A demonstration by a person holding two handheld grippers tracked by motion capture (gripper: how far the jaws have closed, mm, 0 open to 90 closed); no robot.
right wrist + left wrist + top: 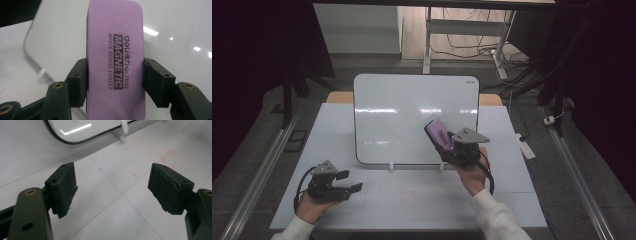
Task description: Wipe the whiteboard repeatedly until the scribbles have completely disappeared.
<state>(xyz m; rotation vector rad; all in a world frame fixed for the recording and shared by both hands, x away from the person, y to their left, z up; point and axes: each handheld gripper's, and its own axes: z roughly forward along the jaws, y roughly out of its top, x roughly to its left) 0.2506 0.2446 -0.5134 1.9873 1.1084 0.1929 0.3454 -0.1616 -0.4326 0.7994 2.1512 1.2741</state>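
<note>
One purple eraser clamped in right claw, one whiteboard, left claw agape

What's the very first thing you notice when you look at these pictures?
The purple eraser jumps out first: the right tool grips it by its sides and holds it up in front of the whiteboard, which stands propped in the middle of the table. The words "magnetic white board eraser" are printed on it. Near the table's front left corner, the left tool is open with nothing between its jaws.
</note>
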